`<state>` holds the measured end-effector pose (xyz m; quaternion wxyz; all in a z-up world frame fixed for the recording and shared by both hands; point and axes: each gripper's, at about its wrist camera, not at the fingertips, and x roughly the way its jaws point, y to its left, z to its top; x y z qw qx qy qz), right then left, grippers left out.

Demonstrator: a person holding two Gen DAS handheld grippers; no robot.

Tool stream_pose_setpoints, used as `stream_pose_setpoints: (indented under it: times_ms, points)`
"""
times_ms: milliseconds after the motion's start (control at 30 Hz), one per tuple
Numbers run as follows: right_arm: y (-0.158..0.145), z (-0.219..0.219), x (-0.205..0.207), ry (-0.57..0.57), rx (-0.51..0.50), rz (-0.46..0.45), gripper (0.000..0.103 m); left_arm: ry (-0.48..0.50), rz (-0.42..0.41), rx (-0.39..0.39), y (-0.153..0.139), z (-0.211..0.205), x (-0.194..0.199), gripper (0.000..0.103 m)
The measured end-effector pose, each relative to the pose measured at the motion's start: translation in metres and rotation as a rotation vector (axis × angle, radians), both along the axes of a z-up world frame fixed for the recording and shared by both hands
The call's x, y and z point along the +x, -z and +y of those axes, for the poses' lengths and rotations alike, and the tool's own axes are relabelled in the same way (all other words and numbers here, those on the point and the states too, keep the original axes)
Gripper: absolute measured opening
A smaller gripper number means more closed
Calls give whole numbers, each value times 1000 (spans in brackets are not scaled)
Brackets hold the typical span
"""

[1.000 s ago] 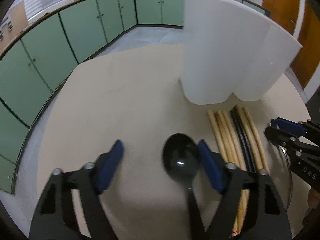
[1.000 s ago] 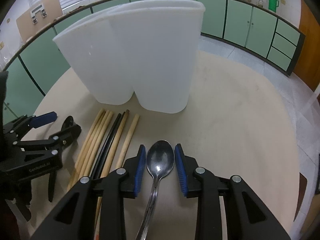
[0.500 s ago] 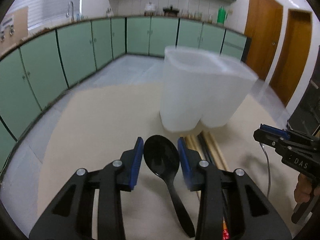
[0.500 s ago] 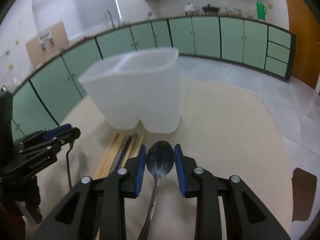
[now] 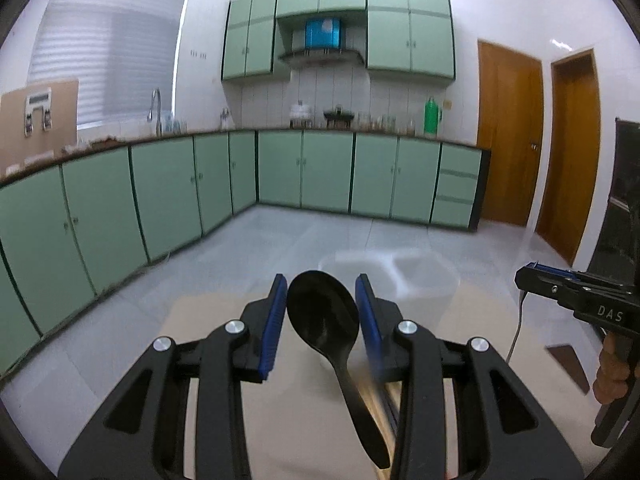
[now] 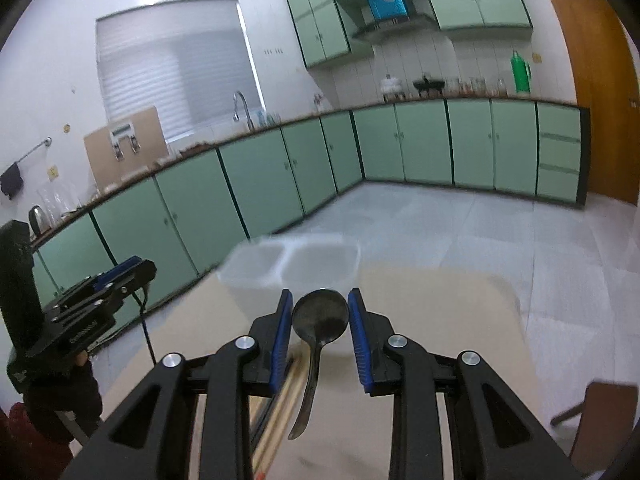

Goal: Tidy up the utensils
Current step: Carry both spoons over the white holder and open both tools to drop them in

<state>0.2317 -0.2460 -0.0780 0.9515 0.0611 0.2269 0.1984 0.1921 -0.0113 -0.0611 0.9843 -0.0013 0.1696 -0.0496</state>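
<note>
My left gripper [image 5: 322, 312] is shut on the bowl of a black plastic spoon [image 5: 324, 316], lifted off the table with the handle hanging down toward me. My right gripper [image 6: 319, 318] is shut on the bowl of a metal spoon [image 6: 319, 318], also raised, its handle drooping. The white two-compartment holder [image 5: 390, 278] stands on the table beyond both grippers, its open top visible [image 6: 292, 266]. Wooden and black chopsticks [image 6: 280, 404] lie on the table below, partly hidden by the fingers. Each gripper shows in the other's view: right gripper [image 5: 524, 278], left gripper [image 6: 140, 270].
The beige table [image 6: 440, 320] ends just past the holder; grey floor and green cabinets [image 5: 160, 200] lie beyond. A brown chair edge [image 6: 600, 408] sits at the table's right. A person's hand [image 5: 610, 372] holds the right gripper.
The left gripper closed on the black spoon. Both grippers then rose and tilted up with their spoons, so the holder and chopsticks now sit lower in both views.
</note>
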Motion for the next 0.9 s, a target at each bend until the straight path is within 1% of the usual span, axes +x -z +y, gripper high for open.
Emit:
stream_pose_setpoints:
  times_ms: [100, 200, 267, 333, 400, 467, 567, 667, 833, 900]
  points:
    - [-26, 0, 4, -13, 5, -58, 28, 6, -66, 3, -24, -11, 9, 34]
    - [-51, 1, 17, -26, 16, -107, 28, 11, -124, 11, -43, -22, 24, 34]
    - [-65, 5, 27, -11, -4, -155, 28, 15, -150, 18, -51, -29, 33, 34]
    - [-74, 10, 40, -2, -5, -176, 28, 11, -177, 28, -57, -38, 51, 34]
    - [-78, 13, 57, 19, -9, -187, 28, 6, -185, 31, -60, -43, 68, 34]
    - [-77, 16, 70, 40, -18, -193, 28, -6, -186, 38, -57, -49, 86, 34]
    - [-67, 19, 93, 55, -13, -166, 28, -14, -167, 46, -49, -50, 106, 34]
    - [-46, 25, 112, 66, -32, -127, 28, -16, -112, 46, -32, -50, 129, 34]
    - [-13, 36, 126, 62, -73, -56, 28, -7, -38, 74, -8, -46, 145, 34]
    - [-3, 36, 127, 59, -77, -34, 28, -4, -11, 72, 0, -42, 148, 35]
